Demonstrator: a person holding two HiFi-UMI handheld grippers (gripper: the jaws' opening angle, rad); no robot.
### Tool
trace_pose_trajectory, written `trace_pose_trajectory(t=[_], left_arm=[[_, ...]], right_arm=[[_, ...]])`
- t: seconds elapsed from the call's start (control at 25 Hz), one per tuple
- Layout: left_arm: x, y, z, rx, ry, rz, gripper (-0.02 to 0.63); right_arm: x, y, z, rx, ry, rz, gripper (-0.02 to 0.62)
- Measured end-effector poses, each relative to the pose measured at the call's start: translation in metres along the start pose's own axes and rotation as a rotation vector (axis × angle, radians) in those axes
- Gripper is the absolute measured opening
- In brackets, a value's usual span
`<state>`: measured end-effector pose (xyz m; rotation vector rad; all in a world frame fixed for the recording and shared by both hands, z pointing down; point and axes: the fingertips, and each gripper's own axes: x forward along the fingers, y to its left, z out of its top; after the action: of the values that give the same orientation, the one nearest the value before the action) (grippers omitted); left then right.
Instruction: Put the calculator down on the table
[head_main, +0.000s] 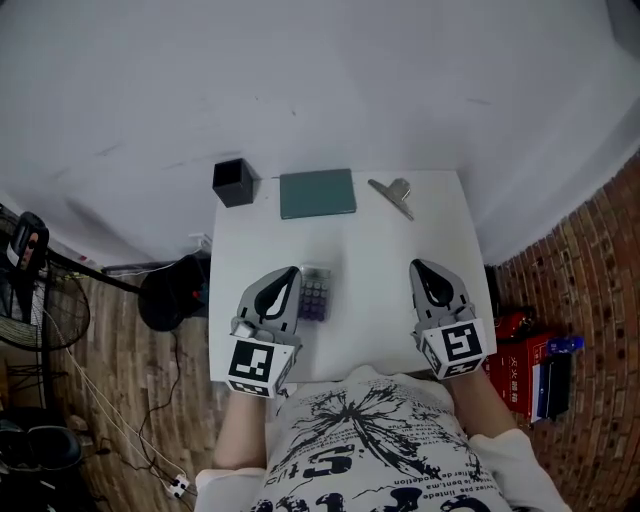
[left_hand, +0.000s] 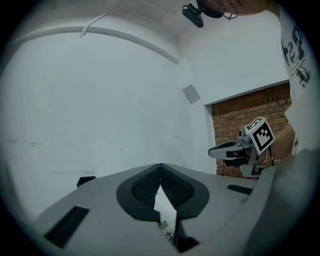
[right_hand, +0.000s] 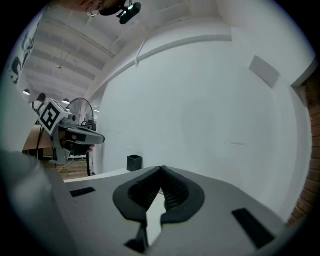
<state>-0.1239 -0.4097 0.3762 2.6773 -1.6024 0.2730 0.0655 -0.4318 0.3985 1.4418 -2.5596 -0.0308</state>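
The calculator, dark with rows of pale keys, lies flat on the white table near its middle. My left gripper hovers just to its left, jaws shut with nothing between the pads. In the left gripper view the left gripper has its tips together, and a sliver of the calculator's keys shows below them. My right gripper is over the table's right side, well apart from the calculator. The right gripper view shows the right gripper shut and empty as well.
A black square pen holder stands at the table's far left corner, a teal notebook lies beside it and a metal clip at the far right. A brick wall and red boxes lie right; a fan and cables are on the left.
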Motion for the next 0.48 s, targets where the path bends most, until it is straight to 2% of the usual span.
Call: trace_pose_trajectory(t=[0.48], left_arm=[[-0.0028, 0.0016, 0.0018, -0.012, -0.009, -0.003, 0.014]], right_arm=[[0.0038, 0.0056, 0.0020, 0.000, -0.010, 0.027, 0.014]])
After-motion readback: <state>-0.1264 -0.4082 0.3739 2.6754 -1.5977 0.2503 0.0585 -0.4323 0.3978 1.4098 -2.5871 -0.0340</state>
